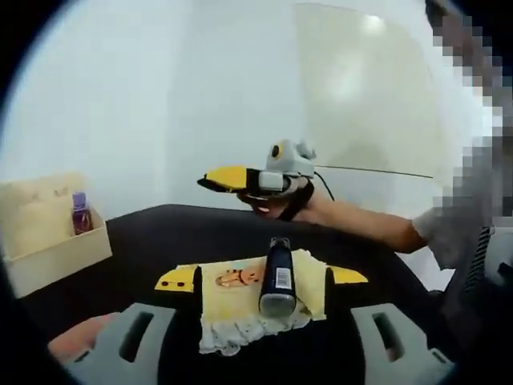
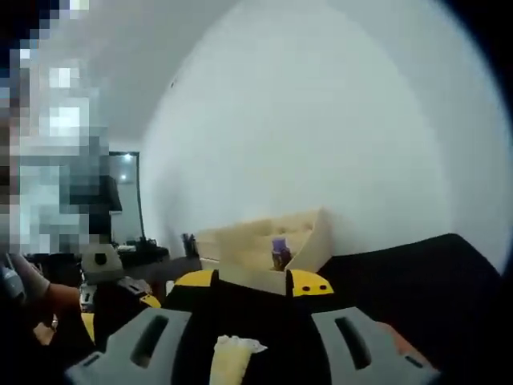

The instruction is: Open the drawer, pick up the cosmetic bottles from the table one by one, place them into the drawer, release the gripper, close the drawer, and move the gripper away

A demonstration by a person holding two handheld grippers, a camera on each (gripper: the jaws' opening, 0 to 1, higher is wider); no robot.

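while both grippers' fingers stand released, the dark bottle [image 1: 278,277] lies on the cloth [image 1: 240,305].

Bright, even room light, soft glare on the white wall [image 1: 353,72], fisheye bending and blur at edges.

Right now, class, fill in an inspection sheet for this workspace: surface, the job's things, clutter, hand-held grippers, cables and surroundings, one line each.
Surface: black table, mostly bare.
Job's things: dark cosmetic bottle lying on a yellow cloth; purple bottle upright inside the open wooden drawer box.
Clutter: nothing seen apart from the cloth.
Hand-held grippers: left hand-held gripper with yellow tips either side of the cloth, jaws spread; right hand-held gripper raised above the table in a person's hand, its own view showing tips apart.
Cables: thin dark cable trailing from the right hand-held gripper.
Surroundings: plain white wall; whiteboard-like panel.
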